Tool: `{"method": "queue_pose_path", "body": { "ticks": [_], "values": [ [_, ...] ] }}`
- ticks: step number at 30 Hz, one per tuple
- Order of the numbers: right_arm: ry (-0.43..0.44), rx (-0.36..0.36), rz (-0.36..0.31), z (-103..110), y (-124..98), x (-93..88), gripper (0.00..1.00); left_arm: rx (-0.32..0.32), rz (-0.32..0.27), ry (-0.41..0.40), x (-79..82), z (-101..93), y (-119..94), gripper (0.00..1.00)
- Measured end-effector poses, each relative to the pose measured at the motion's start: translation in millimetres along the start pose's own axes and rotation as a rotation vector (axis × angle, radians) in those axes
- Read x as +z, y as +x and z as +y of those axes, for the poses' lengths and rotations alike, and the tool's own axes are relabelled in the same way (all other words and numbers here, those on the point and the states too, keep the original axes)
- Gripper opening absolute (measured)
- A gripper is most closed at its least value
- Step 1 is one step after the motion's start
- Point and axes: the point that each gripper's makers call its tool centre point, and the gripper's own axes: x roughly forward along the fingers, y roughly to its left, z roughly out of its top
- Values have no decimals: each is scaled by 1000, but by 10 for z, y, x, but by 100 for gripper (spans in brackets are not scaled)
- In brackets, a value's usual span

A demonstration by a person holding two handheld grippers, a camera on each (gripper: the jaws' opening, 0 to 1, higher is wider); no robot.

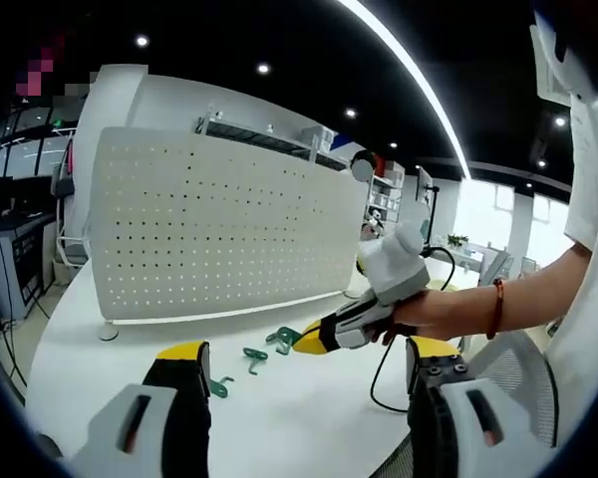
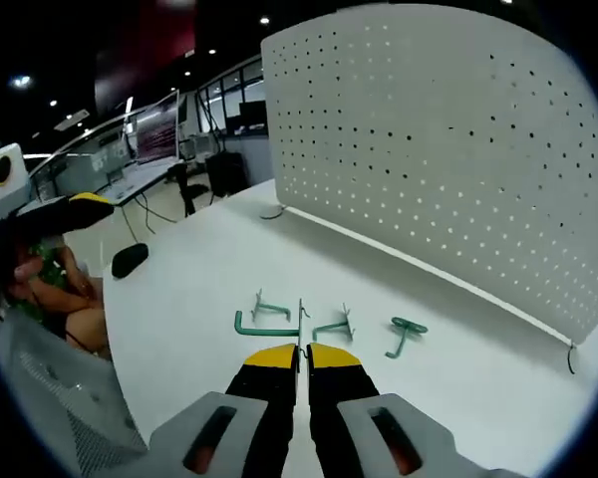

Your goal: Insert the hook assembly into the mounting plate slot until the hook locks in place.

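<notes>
R gripper [image 2: 301,360] jaws clenched on a thin green hook [image 2: 266,324] at 12 o'clock – two more hooks [image 2: 407,332] on white table [image 2: 179,299]. L gripper [image 1: 304,373] wide open, empty; pegboard [image 1: 219,234] upright beyond.

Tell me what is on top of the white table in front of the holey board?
Three green hooks lie on the white table before the holey board. The right claw is shut on a thin wire part of one; its tips cover the rest.
</notes>
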Motion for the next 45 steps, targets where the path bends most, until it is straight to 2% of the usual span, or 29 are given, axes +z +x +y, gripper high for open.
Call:
{"method": "queue_pose_path", "body": {
  "ticks": [4,6,13,21,26,31,34,38,45],
  "values": [
    [-12,4,-36,55,-97,62,2,3,-1,-25,-16,-27,34,82],
    [-77,-24,-50,48,-135,102,2,0,-7,-31,-17,-49,34,82],
    [-69,-12,-96,99,-237,237,2,1,-19,-38,17,-72,27,82],
    [-54,-1,-188,172,-425,384,2,-31,-44,-32,101,-164,70,81],
    [-53,-6,-209,196,-515,376,2,-49,-54,-54,127,-221,90,80],
    [-46,-9,-264,209,-635,412,2,-78,-39,-125,142,-276,140,77],
    [-50,-9,-274,224,-690,423,2,-84,-26,-140,138,-302,157,77],
    [-51,2,-309,255,-757,462,2,-91,-53,-154,194,-350,167,78],
    [-59,20,-357,313,-832,547,2,-113,-47,-177,210,-428,190,71]
  ]
}}
